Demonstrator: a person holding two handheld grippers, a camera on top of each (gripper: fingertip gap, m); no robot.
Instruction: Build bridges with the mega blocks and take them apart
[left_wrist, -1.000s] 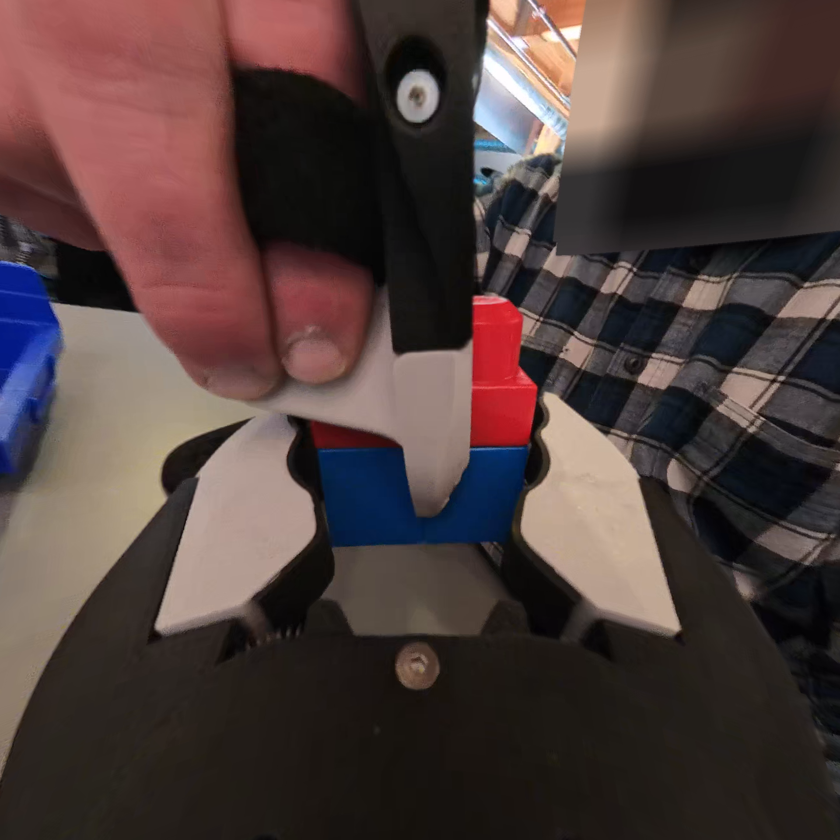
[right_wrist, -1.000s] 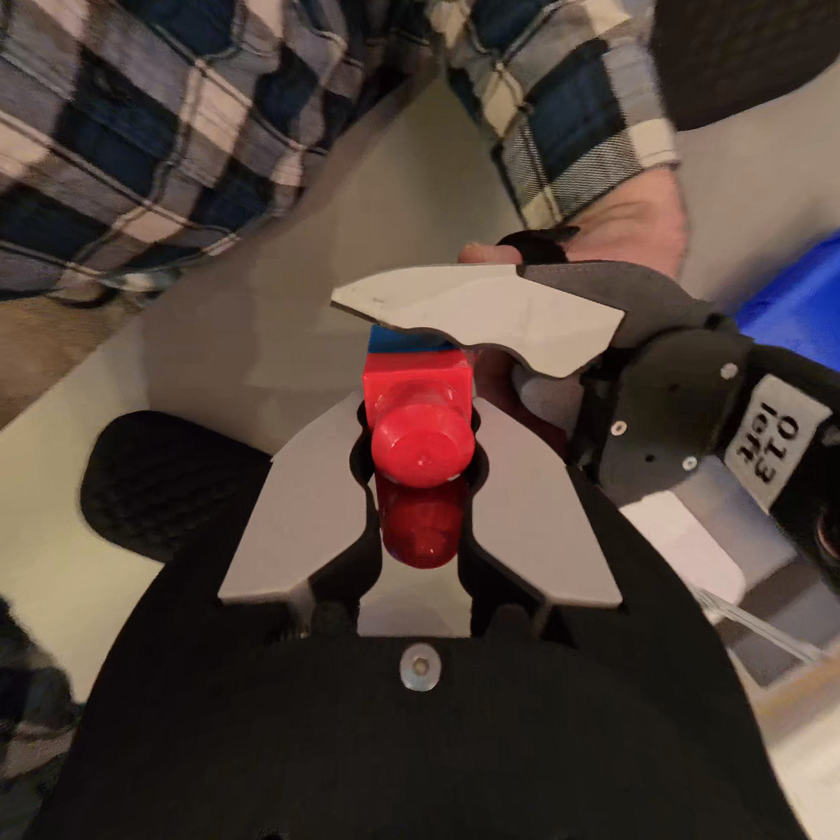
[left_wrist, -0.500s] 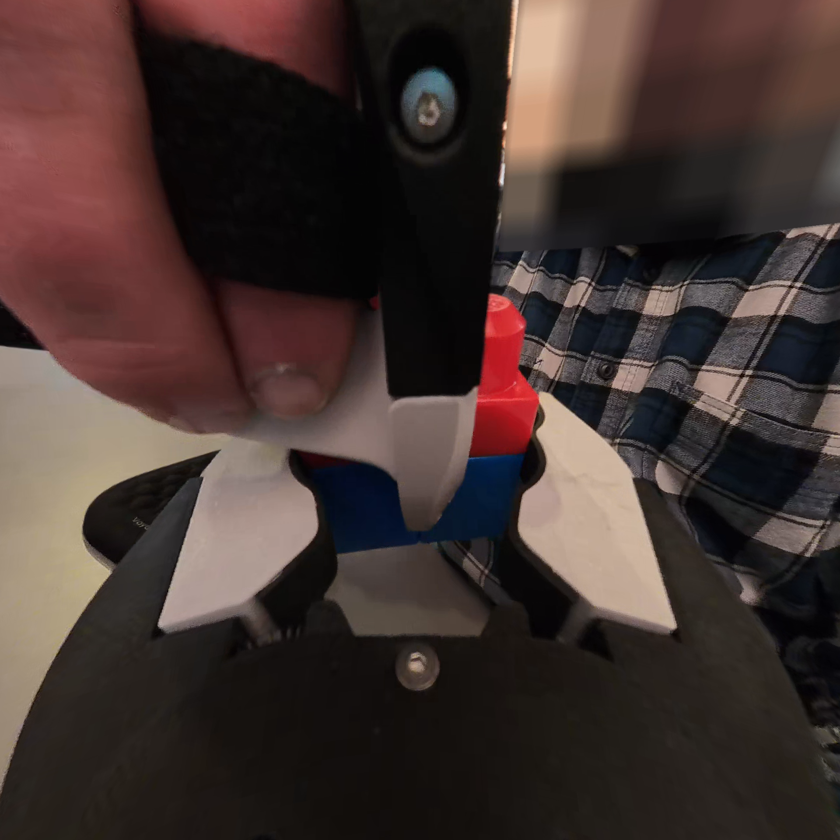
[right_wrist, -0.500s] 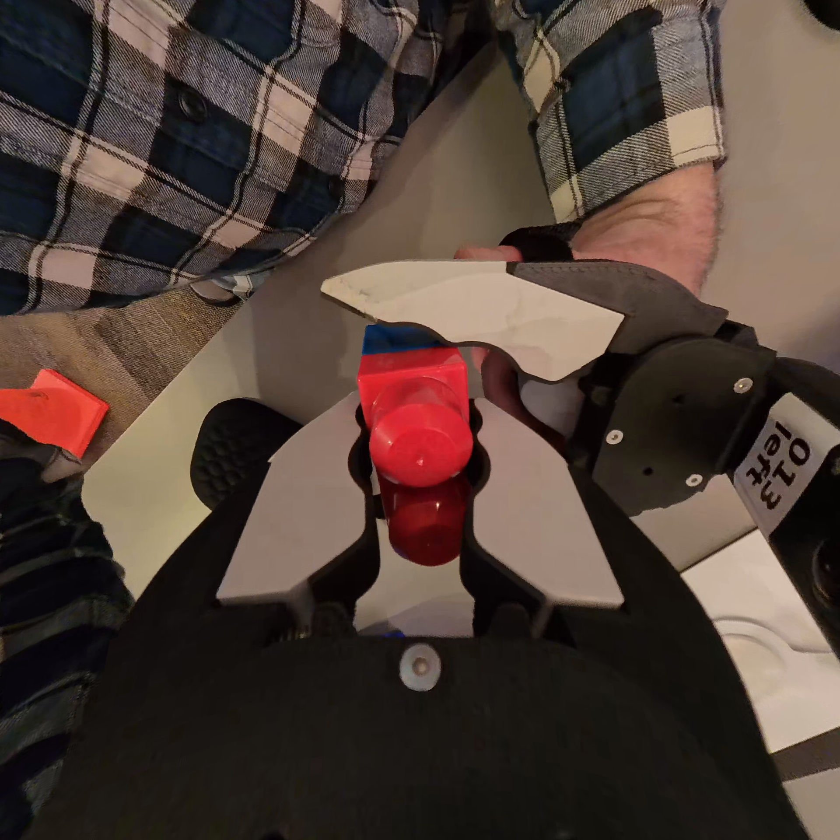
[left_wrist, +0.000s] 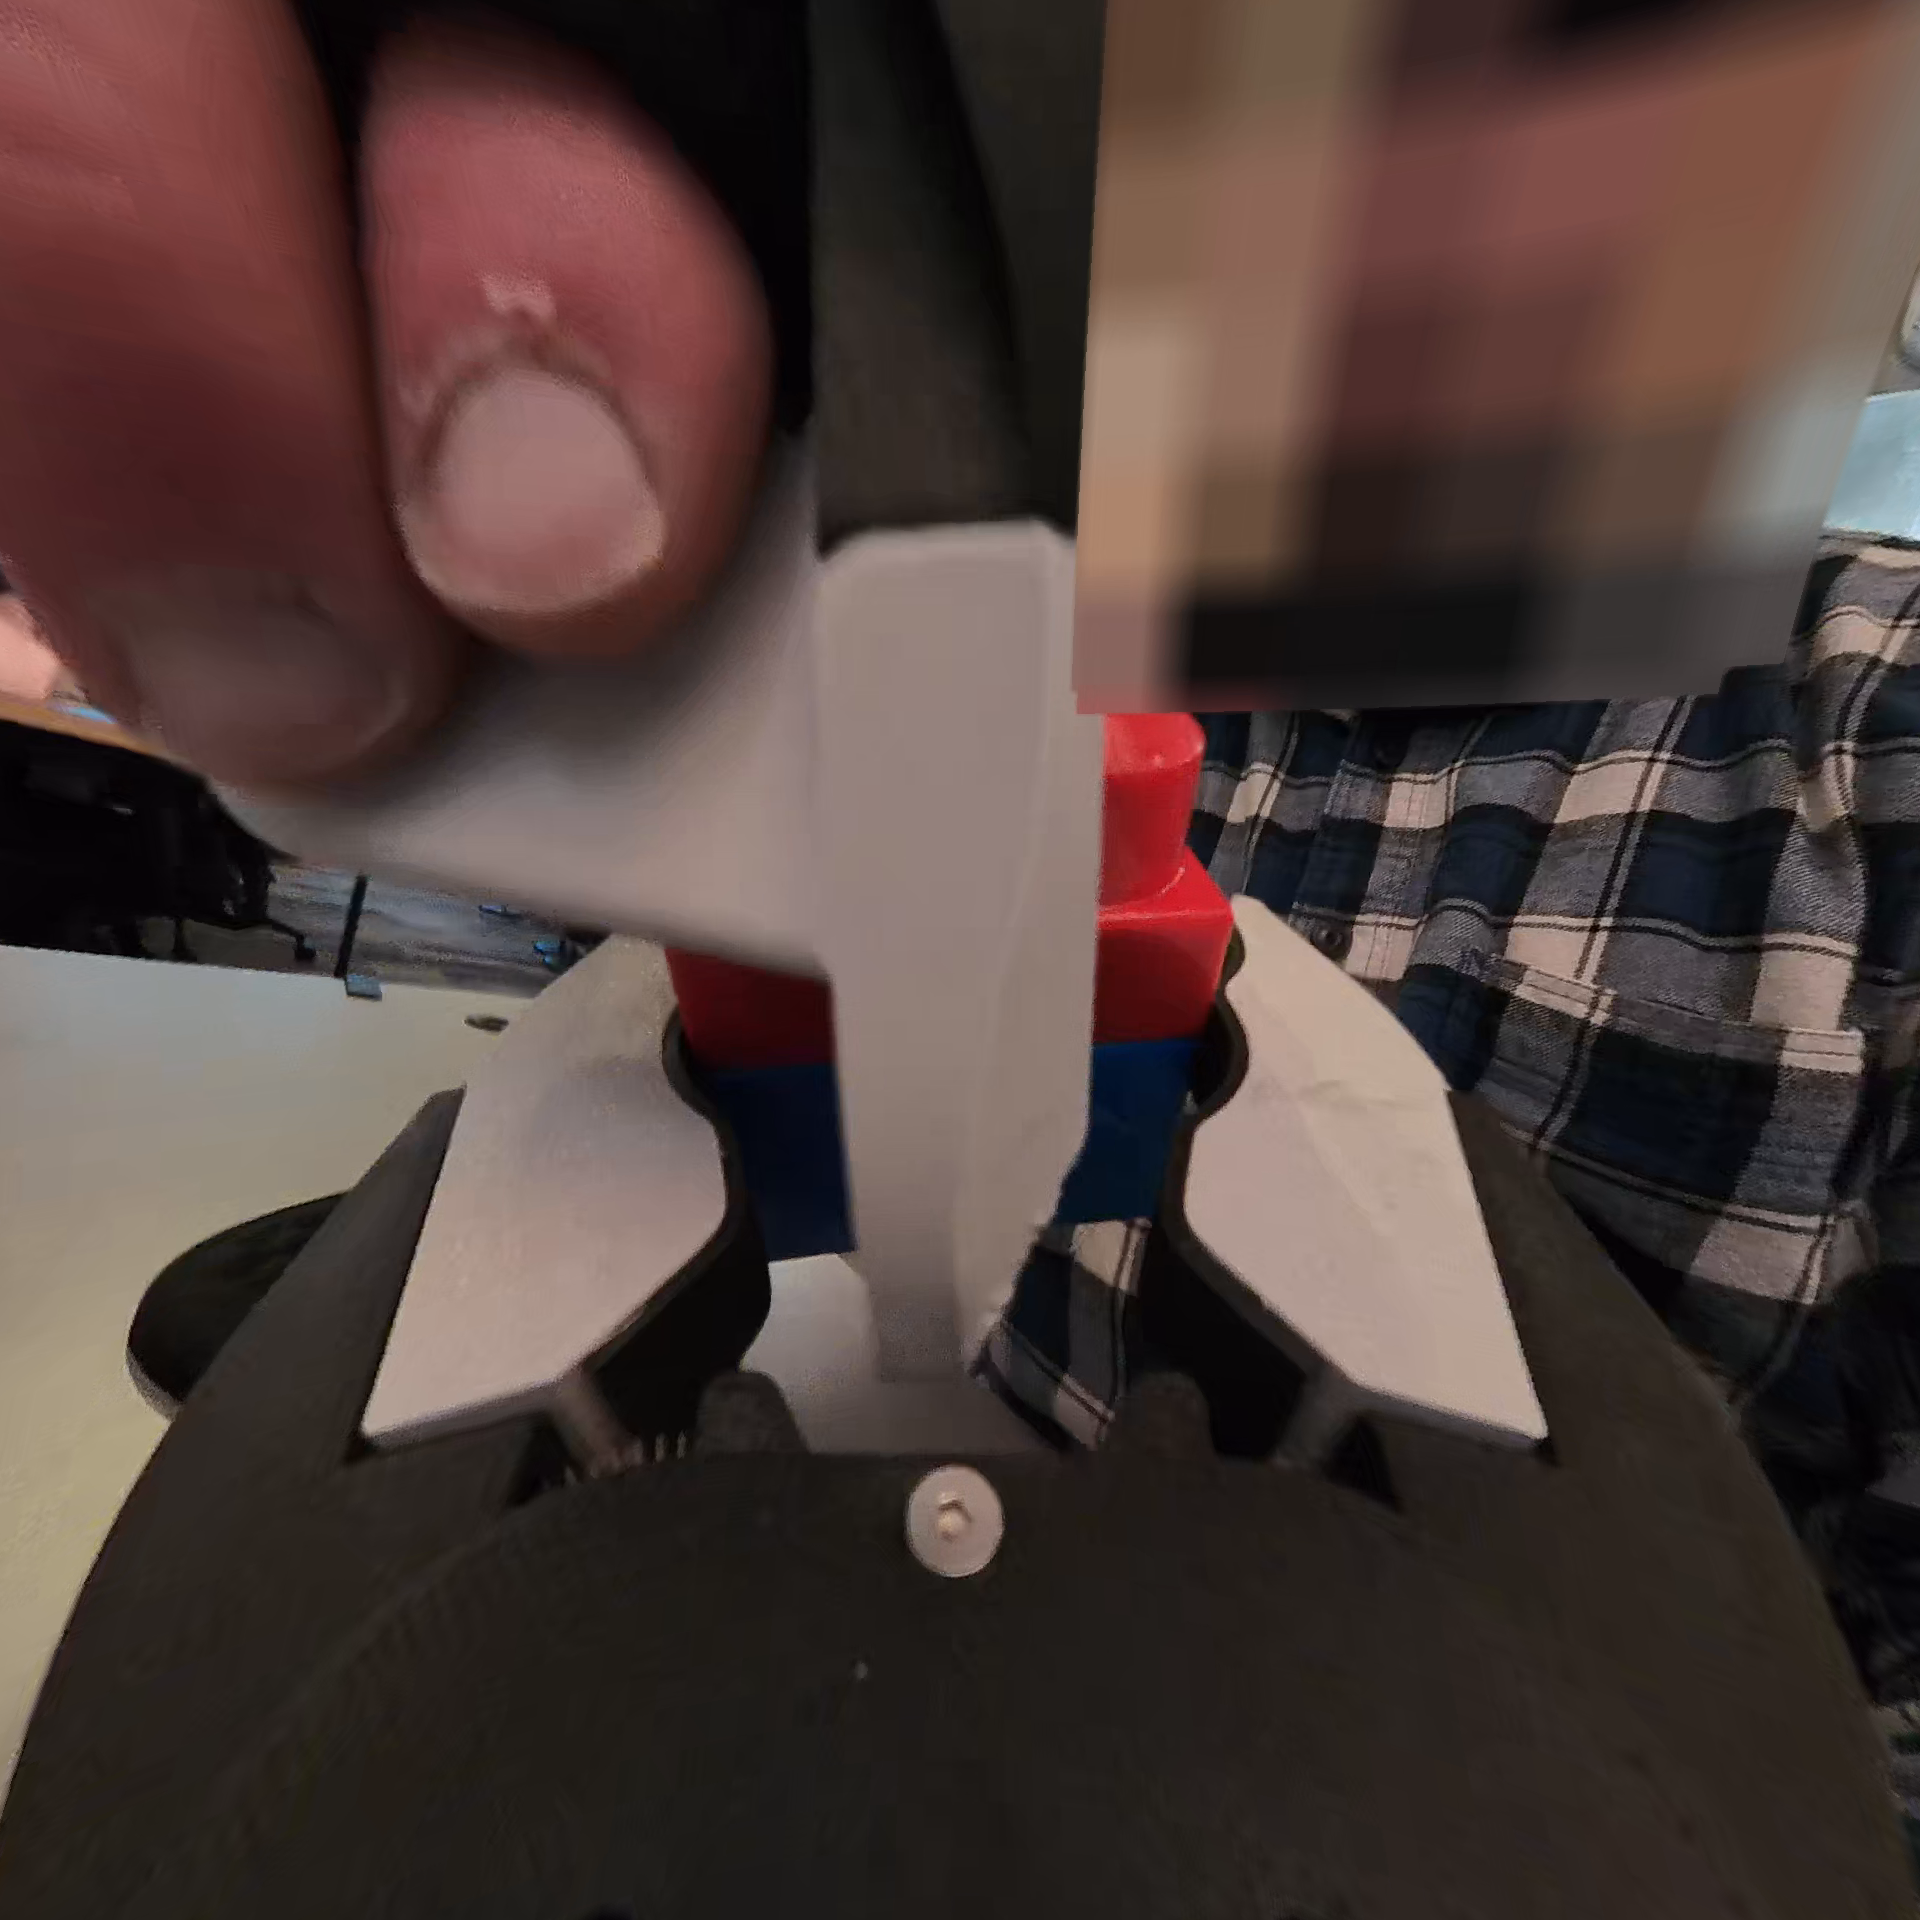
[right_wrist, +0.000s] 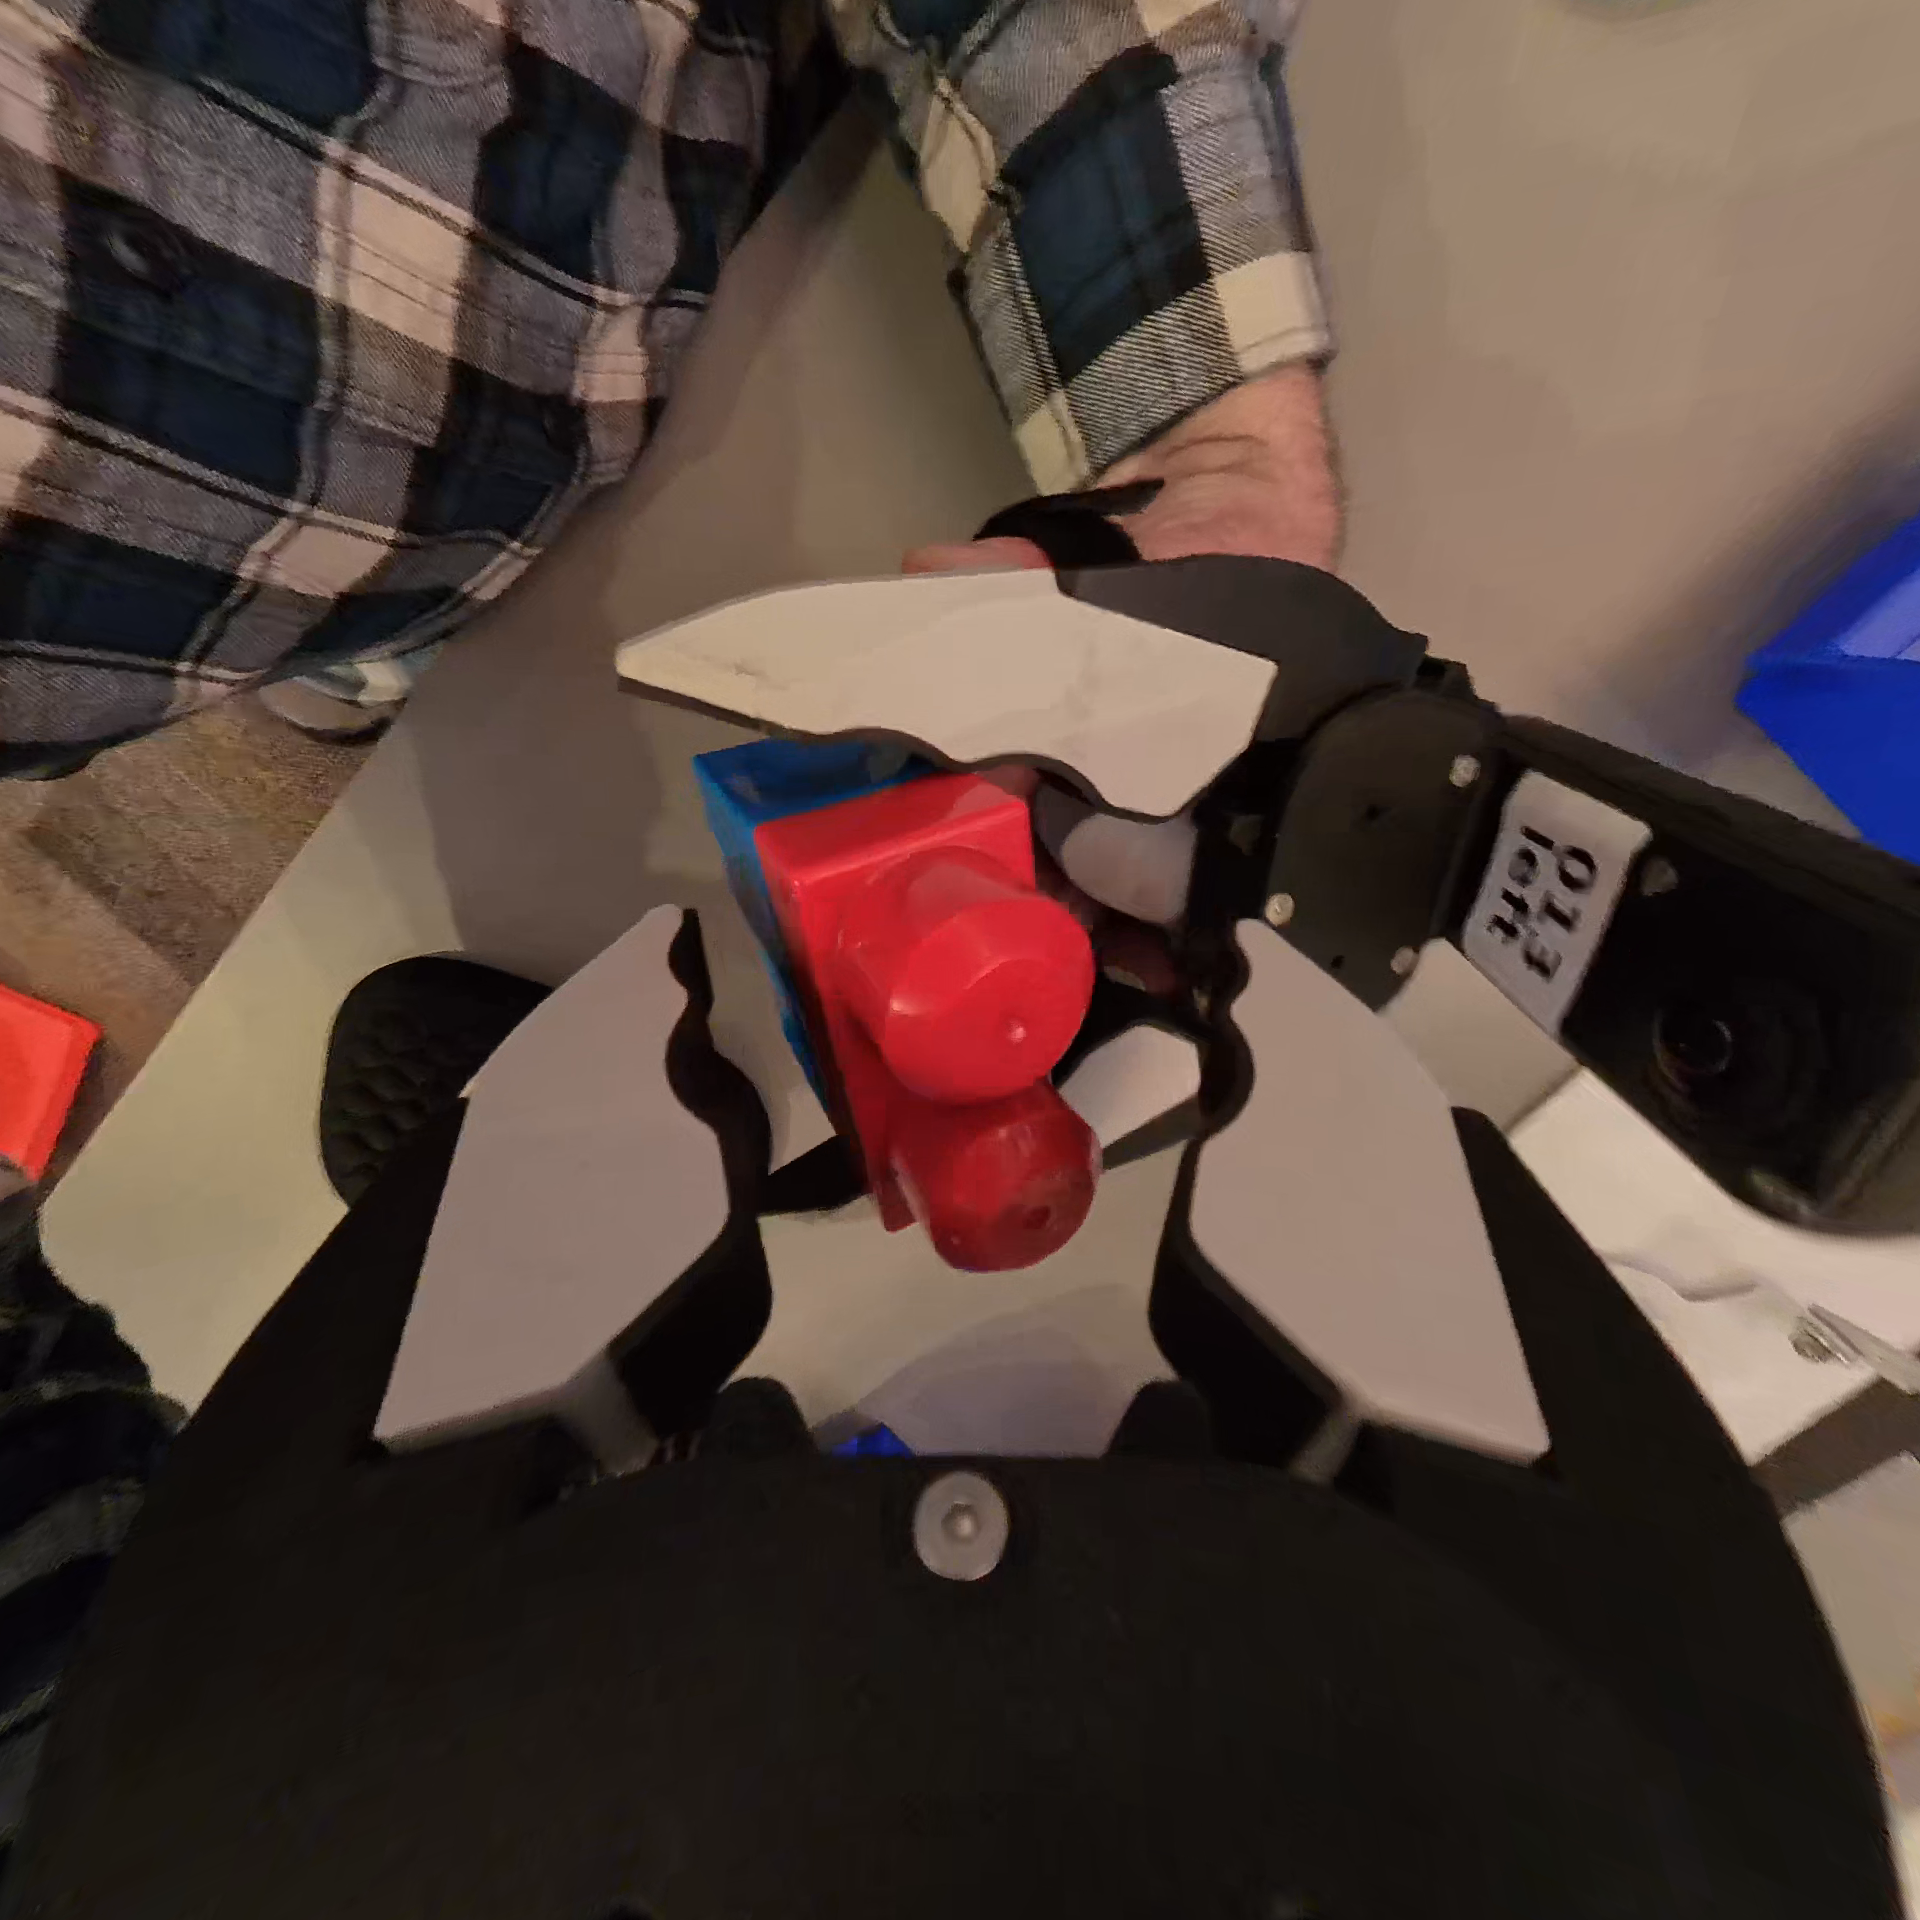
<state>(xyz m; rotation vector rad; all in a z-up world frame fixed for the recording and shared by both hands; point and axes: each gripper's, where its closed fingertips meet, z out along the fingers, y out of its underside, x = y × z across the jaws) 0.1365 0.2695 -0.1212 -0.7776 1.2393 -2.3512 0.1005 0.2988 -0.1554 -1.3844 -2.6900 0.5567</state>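
A red block (left_wrist: 1153, 935) sits pressed onto a blue block (left_wrist: 1122, 1122). My left gripper (left_wrist: 935, 925) is shut on this stack, its pads against both sides at the seam, and holds it above the table. In the right wrist view the red block (right_wrist: 935, 935) points its studs at the camera, with the blue block (right_wrist: 748, 810) behind it. My right gripper (right_wrist: 956, 920) is open, with gaps between its fingers and the red block. One right finger (left_wrist: 956, 935) crosses in front of the stack. The left gripper's upper finger (right_wrist: 935, 675) lies over the blocks.
The pale table (left_wrist: 156, 1091) lies below, with a black round pad (right_wrist: 416, 1039) on it. A blue bin (right_wrist: 1849, 686) stands at the right. An orange-red piece (right_wrist: 31, 1081) lies on the floor at the left. The person's plaid shirt (left_wrist: 1558, 987) and hand (left_wrist: 312, 364) are close.
My right gripper was shut on the red block and has opened wide, letting it go. The stack stays in my left gripper and has tilted in the right wrist view.
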